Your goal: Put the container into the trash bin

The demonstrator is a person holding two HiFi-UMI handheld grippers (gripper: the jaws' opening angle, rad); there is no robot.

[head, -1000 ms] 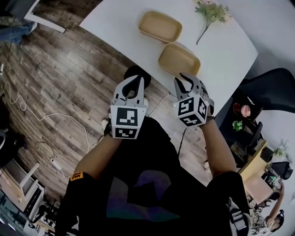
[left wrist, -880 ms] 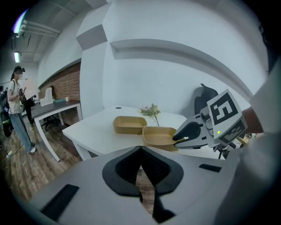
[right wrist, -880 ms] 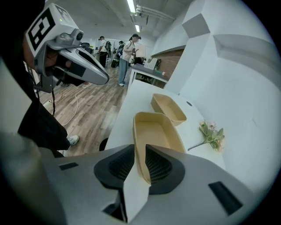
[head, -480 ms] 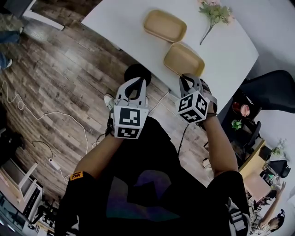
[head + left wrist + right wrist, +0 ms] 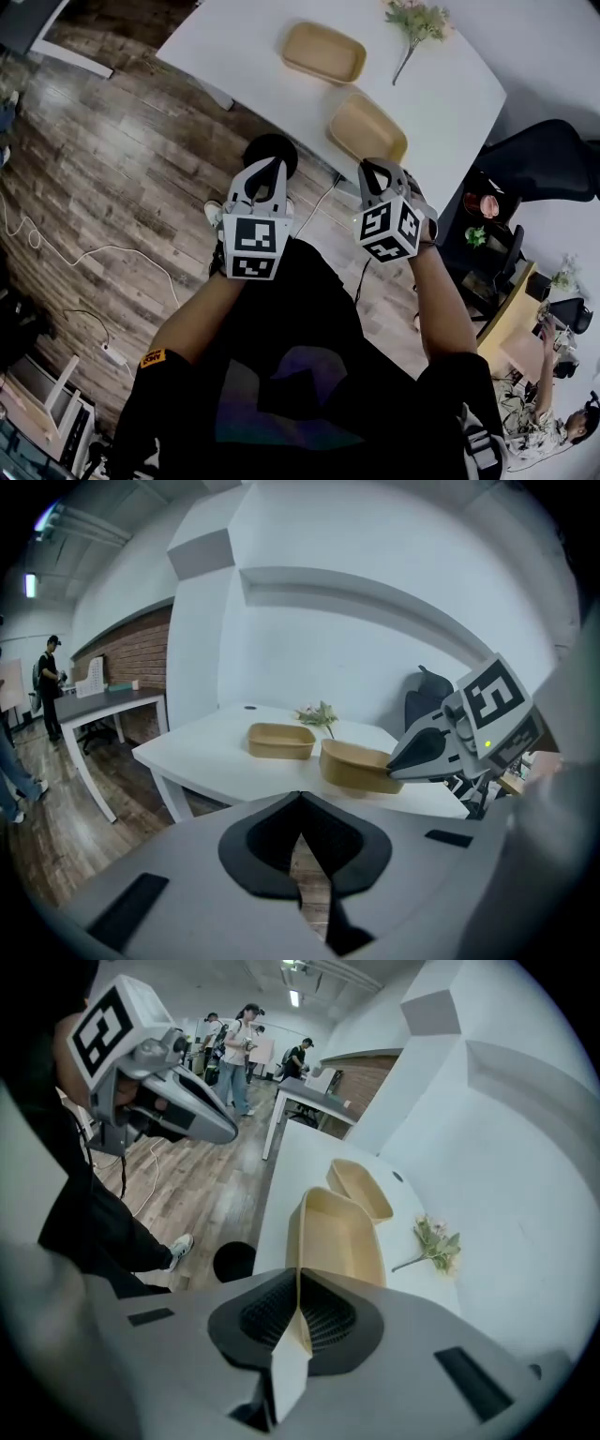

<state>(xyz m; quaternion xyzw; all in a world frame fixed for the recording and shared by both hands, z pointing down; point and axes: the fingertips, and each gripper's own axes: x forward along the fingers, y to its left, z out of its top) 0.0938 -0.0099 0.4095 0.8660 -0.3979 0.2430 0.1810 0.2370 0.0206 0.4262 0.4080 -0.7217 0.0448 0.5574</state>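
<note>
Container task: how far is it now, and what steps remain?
Done: nothing yet; the near container and far container are on the table, and the trash bin stands on the floor. In hand: left gripper shut, empty; right gripper jaws together at the near container's rim, a grip unconfirmed. Remaining: lift, carry, drop in bin.

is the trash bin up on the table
No, the black trash bin stands on the wood floor beside the white table.
</note>
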